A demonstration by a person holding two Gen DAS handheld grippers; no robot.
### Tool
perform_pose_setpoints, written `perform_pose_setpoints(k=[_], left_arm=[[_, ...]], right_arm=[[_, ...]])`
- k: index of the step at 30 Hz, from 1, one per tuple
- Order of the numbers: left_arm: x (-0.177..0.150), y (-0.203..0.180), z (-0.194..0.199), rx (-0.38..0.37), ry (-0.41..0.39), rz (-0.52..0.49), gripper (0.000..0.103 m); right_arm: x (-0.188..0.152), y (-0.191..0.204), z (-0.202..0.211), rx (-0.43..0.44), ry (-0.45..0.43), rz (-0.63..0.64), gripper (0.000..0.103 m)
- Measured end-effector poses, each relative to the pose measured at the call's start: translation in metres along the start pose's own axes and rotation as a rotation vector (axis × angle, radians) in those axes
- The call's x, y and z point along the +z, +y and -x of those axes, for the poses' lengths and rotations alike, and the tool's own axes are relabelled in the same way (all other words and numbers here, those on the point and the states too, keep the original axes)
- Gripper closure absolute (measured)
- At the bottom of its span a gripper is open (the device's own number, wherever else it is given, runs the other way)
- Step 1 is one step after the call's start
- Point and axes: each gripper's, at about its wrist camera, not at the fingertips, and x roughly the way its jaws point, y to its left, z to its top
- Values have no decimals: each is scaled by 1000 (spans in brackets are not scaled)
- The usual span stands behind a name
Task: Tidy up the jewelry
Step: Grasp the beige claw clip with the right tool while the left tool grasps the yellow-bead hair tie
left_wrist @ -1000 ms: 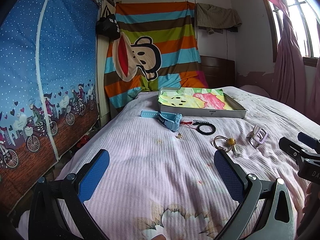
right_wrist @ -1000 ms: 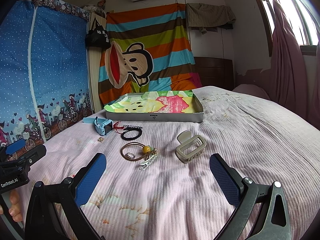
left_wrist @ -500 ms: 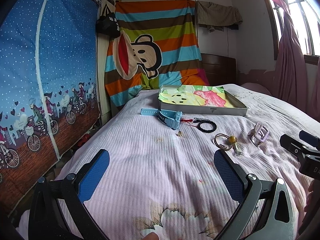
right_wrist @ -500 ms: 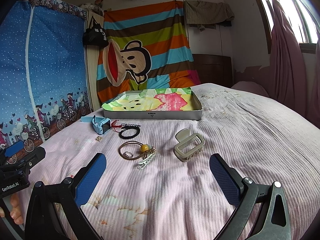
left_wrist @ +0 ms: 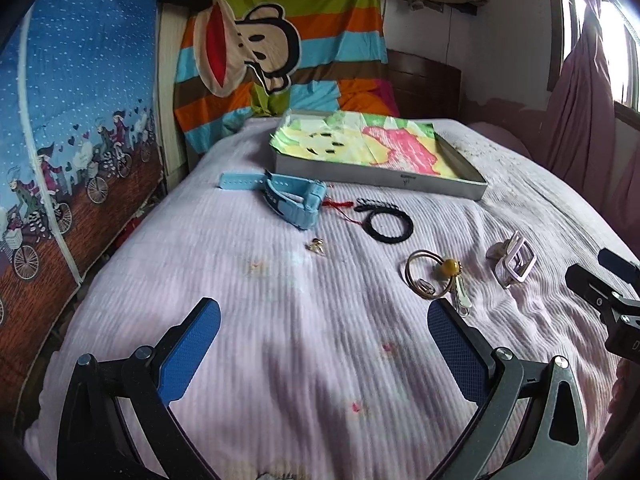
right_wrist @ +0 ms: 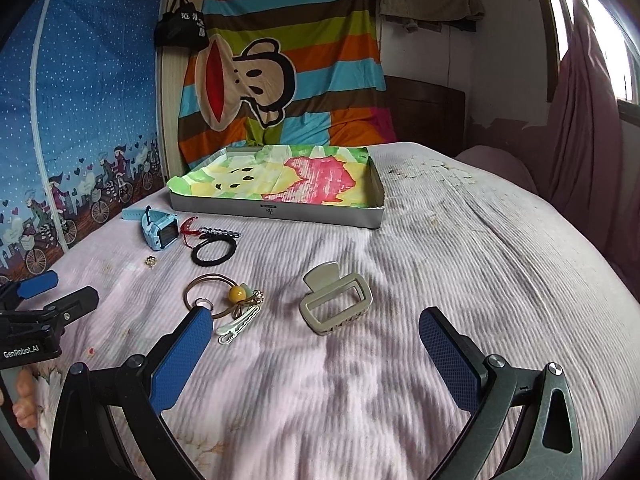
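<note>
Hair claw flat, lengthwise toward tray

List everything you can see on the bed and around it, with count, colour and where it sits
tray: one, grey with colourful paper lining, far end of bed
watch: one, light blue, left, near tray
hair tie: one, black, right of watch
earring: one, small, gold, in front of watch
beaded hair tie: one, brown with yellow bead, centre
hair clip: one, white, against beaded tie
claw clip: one, beige, centre right
bedspread: one, pink
left gripper: open, empty
right gripper: open, empty
</note>
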Motion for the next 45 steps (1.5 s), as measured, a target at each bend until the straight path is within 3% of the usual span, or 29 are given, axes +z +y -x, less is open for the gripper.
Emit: perform_pose_setpoints(k=[3, 9, 14, 16, 25, 28, 31, 38, 45], left_arm=[[11, -9, -26, -29, 69, -35, 14], [26, -22, -65, -103, 157, -62, 37], [37, -30, -94, -173, 227, -73, 61], [40, -33, -103, -186, 255, -93, 65], [53, -38, -135, -302, 378, -85, 88], [55, -40, -139, -311, 404, -84, 100], [58, -38, -134, -326, 399, -68, 102], [84, -42, -106, -341, 303, -60, 102], [117, -46, -85, -302, 194, -49, 102]], right_arm=[[-1, -9, -20, -34, 16, 37, 0], [-2, -24, -49, 4, 62, 11, 1], [2, -20, -63, 29, 82, 44, 16], [2, -21, -70, 33, 101, 44, 22], [-2, -25, -100, 62, 173, 24, 24], [-4, -24, -105, 81, 184, 13, 35], [-5, -25, -103, 92, 180, 10, 38], [-5, -26, -103, 126, 180, -15, 39], [9, -31, -93, 171, 110, -69, 41]])
